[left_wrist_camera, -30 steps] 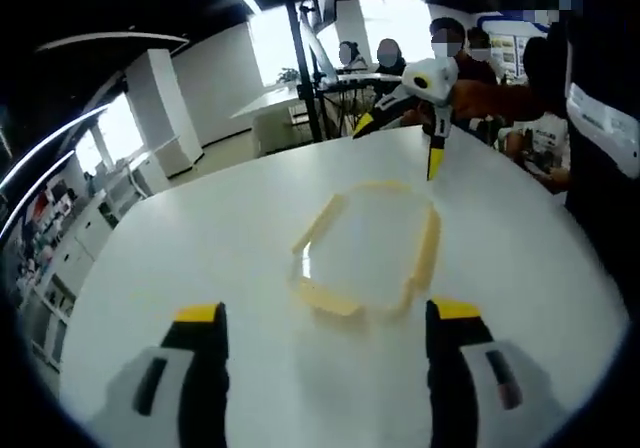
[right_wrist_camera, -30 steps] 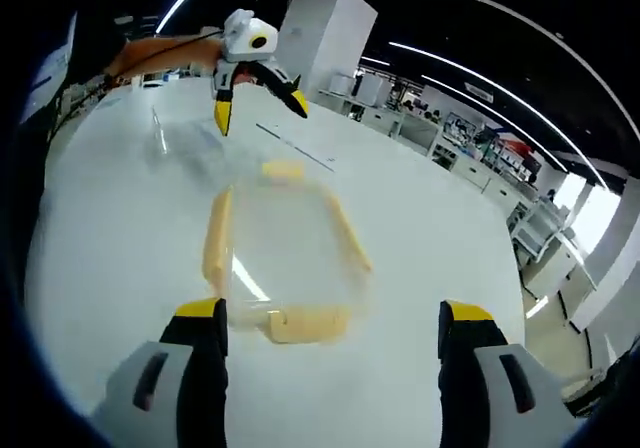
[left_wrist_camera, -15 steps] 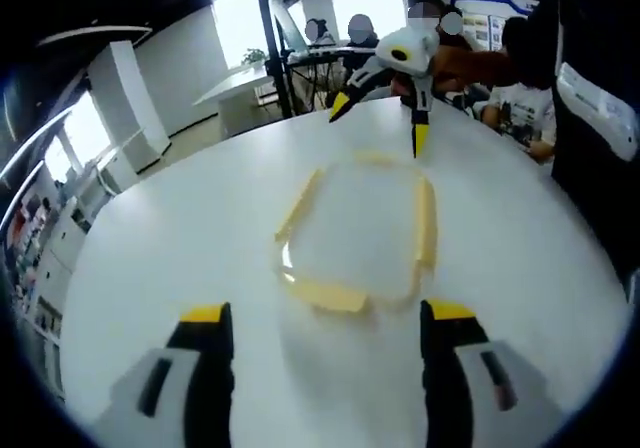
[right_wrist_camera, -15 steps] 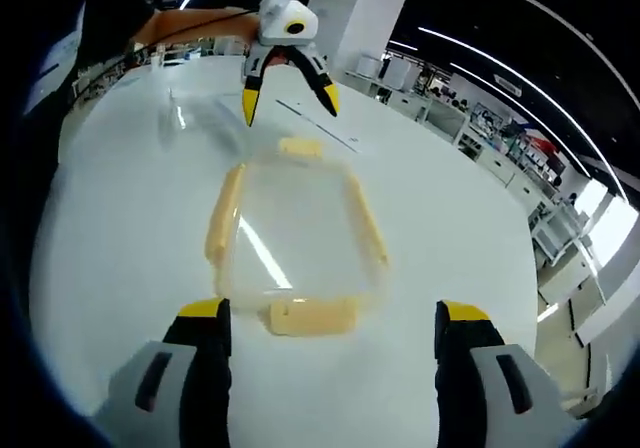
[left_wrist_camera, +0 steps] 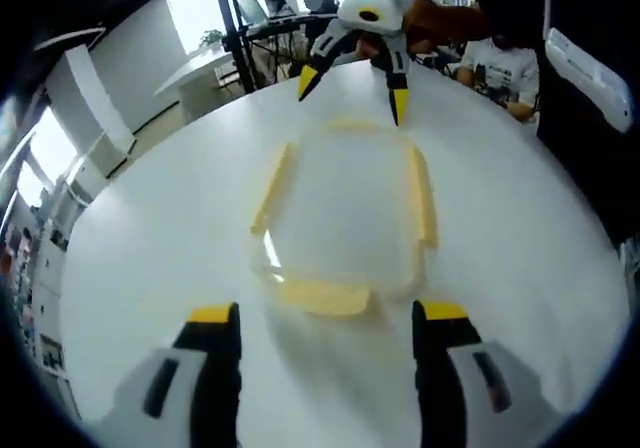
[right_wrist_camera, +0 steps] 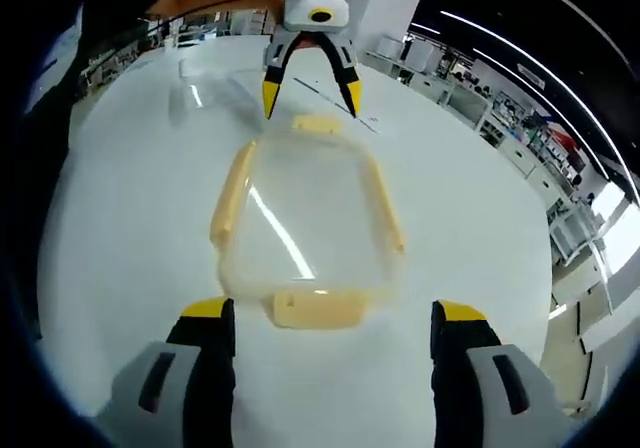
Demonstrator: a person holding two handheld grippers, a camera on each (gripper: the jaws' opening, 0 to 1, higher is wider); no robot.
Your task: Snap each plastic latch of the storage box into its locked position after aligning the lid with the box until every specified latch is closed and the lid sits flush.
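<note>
White round table (left_wrist_camera: 150, 248) carries the clear box (left_wrist_camera: 345, 208) with its yellow latches; in the left gripper view the left gripper (left_wrist_camera: 325, 313) has its jaws wide apart and holds nothing; the box lies straight ahead with its long axis running away from the jaws, and the near latch (left_wrist_camera: 322, 296) sits just beyond and between the tips; the right gripper (left_wrist_camera: 355, 78) hangs with jaws apart at the far end; in the right gripper view the same holds mirrored: its own jaws are spread and empty, its near latch (right_wrist_camera: 317, 309) lies between the tips, and the left gripper straddles the far latch (right_wrist_camera: 315, 124); each gripper is nearest to its own end latch.
</note>
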